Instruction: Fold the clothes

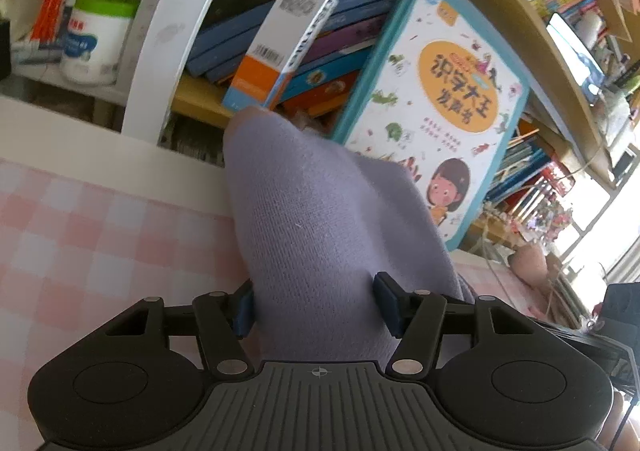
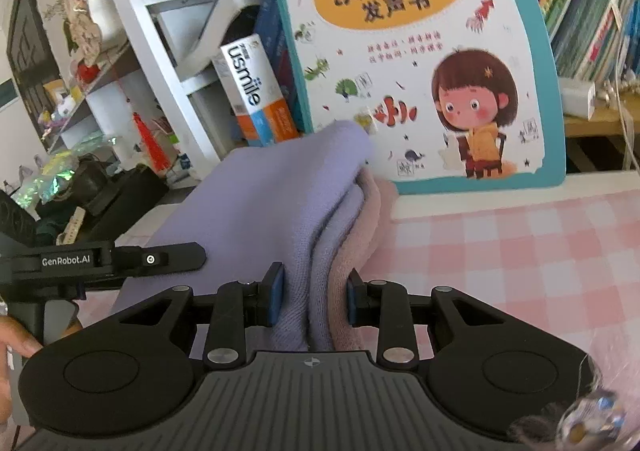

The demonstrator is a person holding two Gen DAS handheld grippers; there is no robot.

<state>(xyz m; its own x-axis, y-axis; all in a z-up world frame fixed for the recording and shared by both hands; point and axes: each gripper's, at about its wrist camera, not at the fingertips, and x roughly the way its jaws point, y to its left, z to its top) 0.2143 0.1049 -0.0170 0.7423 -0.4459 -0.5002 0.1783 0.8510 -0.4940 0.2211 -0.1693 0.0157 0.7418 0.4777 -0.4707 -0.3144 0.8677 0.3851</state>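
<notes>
Closest to me, my right hand-held gripper (image 2: 315, 301) is clamped on a bunched stack of layers of the lavender knit garment (image 2: 256, 207), the blue pads pressing in from both sides; a pinker layer sits against the right pad. My left hand-held gripper (image 1: 314, 305) straddles a thicker roll of the same garment (image 1: 320, 219). Its jaws stand wider and the left pad touches the cloth, but I cannot tell whether the right one truly bites or just brushes it.

The fabric looks soft, light and limp, a fine knit that sags wherever it is unsupported and bulges into a hump ahead of each grip. I judge it will not slip easily from the pads, but single layers could slide out of a bunch, so I want to hold through all thicknesses near a folded edge, not the loose middle.

The garment lies over the pink checked table (image 2: 520, 251), running toward its far edge. Beyond it, at that far edge, a large picture book (image 2: 400, 51) leans upright, with a toothpaste box (image 2: 250, 91) and shelves of books just behind.
</notes>
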